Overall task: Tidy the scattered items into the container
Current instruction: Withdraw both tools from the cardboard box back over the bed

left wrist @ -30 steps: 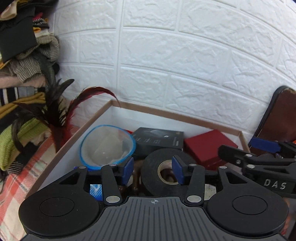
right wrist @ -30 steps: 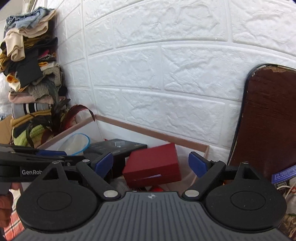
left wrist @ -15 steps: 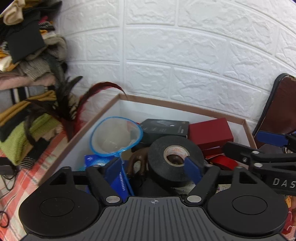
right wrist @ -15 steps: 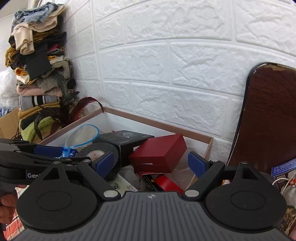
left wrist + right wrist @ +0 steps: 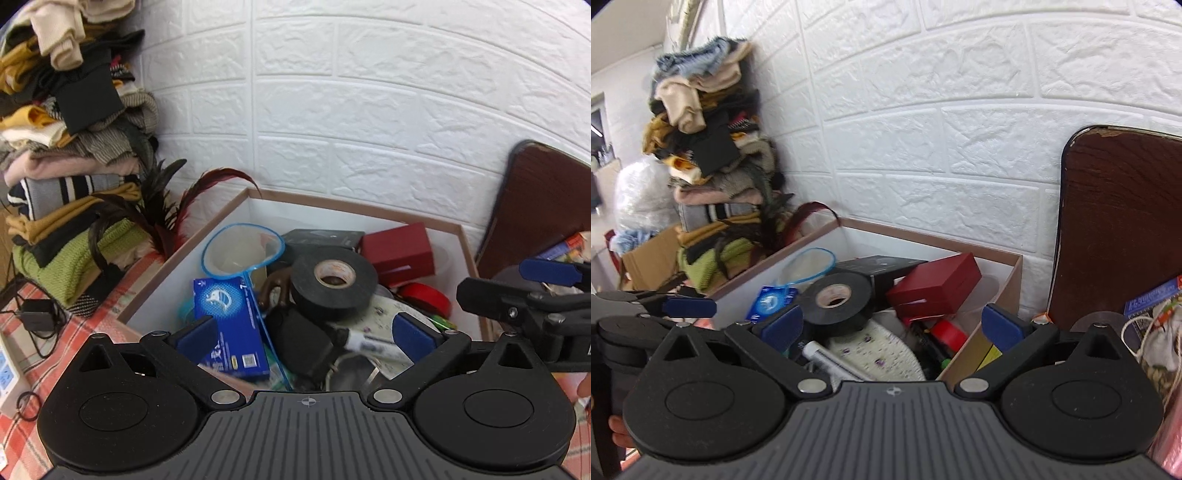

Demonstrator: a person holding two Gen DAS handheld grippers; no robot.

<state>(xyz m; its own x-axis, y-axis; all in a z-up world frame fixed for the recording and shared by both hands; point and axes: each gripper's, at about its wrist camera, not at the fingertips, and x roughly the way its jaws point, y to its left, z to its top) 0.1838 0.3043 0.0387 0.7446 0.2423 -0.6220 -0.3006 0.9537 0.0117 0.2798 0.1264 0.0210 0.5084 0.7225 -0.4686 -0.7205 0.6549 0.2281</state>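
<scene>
Left tool [image 5: 306, 330] w/ jaws opening, spread wide, nothing gripped betw. the blue pads; it hangs over the near end of the box [image 5: 354, 211], a brown-rimmed white-walled container set against the white brick wall [image 5: 369, 110]. Right tool [image 5: 892, 325] likewise opening wide, empty, over the box's right near corner. Inside the box: black tape roll [image 5: 334, 282] lying on top near the middle, blue packet [image 5: 229, 332] at its left, a clear bowl w/ blue rim [image 5: 242, 253] toward the far left corner, black carton [image 5: 321, 238] and red box [image 5: 400, 251] along the back, red round thing [image 5: 426, 297] at right, white patterned cloth [image 5: 875, 354] and a white tube [image 5: 831, 360] at the near side. All these sit within the walls. Left of the box a pile of folded clothes [image 5: 66, 147] w/ dark feathers [image 5: 159, 214] sticking out, on a checked cloth over the desk [image 5: 33, 369]. Dark wooden board [image 5: 1123, 221] leans on the wall at right. Black charger [image 5: 35, 319] lies on the checked cloth at far left
</scene>
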